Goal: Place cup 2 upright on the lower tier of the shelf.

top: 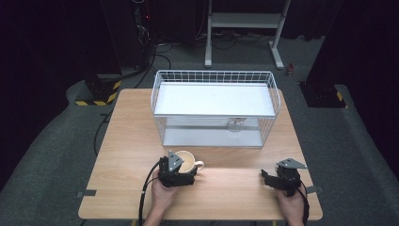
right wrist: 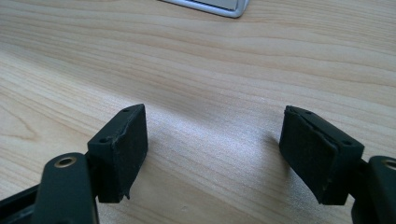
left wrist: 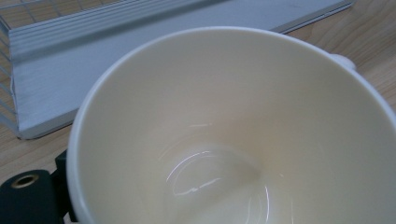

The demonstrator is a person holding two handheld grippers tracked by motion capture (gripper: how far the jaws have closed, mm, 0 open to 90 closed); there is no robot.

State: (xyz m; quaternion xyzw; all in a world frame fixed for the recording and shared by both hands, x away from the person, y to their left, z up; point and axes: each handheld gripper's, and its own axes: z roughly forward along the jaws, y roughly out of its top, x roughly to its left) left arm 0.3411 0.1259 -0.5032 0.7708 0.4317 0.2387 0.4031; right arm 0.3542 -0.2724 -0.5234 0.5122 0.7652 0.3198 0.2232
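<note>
Presumably, the cream mug, clamped at its near-left rim by the left gripper, should be lifted level toward the far wire basket, while the right gripper is kept wide apart and empty.

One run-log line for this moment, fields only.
left gripper: at cream mug, grip unclear | right gripper: open, nothing between jaws | wire basket: behind mug on wooden table

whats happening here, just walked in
A person at a light wooden table holds a gripper in each hand. The left gripper is at an empty cream ceramic mug; whether it grips the rim is unclear. The right gripper hangs open above bare wood. A white wire basket stands behind.
</note>
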